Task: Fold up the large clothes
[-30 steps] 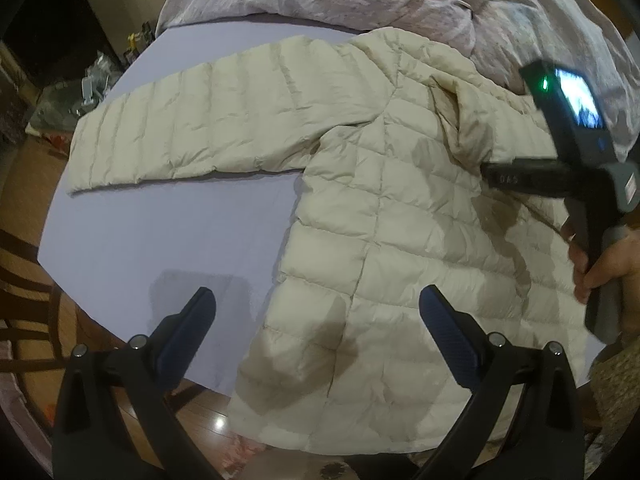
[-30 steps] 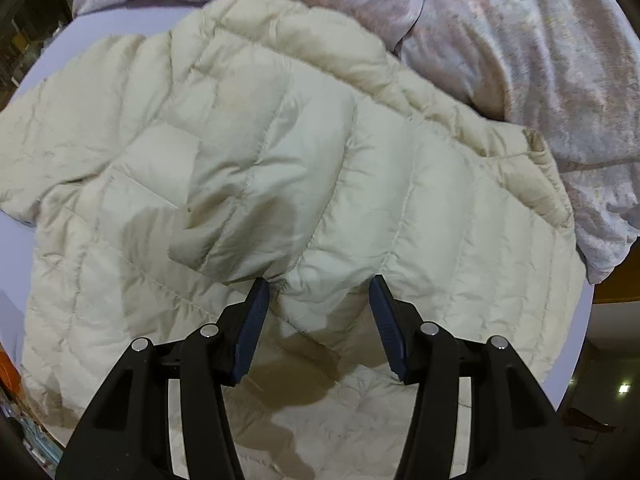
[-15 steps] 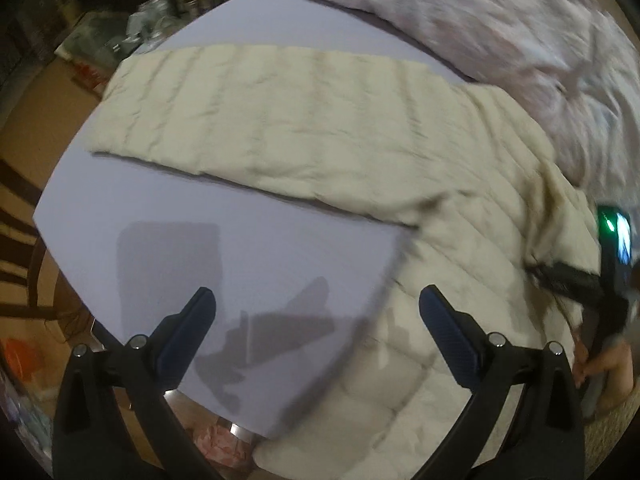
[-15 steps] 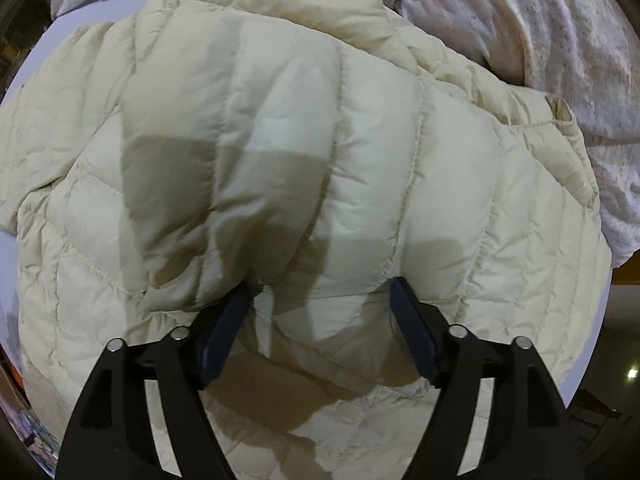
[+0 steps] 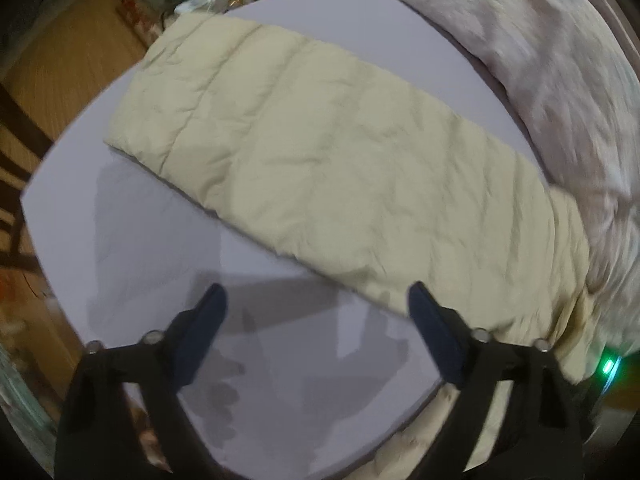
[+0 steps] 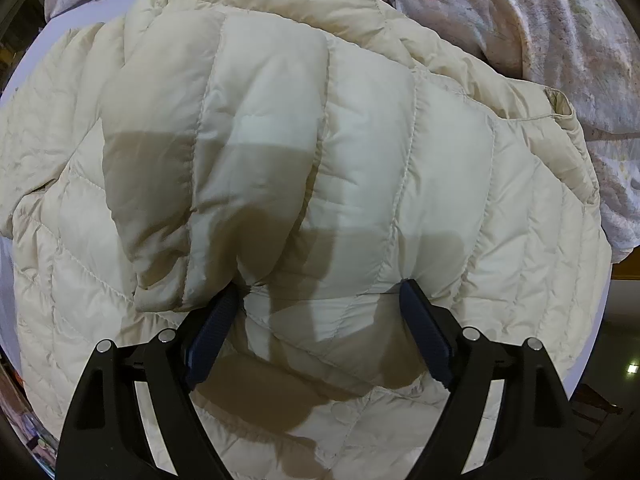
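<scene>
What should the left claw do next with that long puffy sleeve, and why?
Probably reach forward and pinch the near edge of the sleeve, so it can be folded over the coat's body. The left claw is open and holds nothing, poised over the bare table, and the sleeve lies flat and stretched out. The right claw is open too, its fingers pushed into the folded coat.

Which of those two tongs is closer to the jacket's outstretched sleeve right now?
Left. The left tongs hang open over the table just short of the sleeve. The right tongs are open around a folded part of the jacket, away from that sleeve.
</scene>
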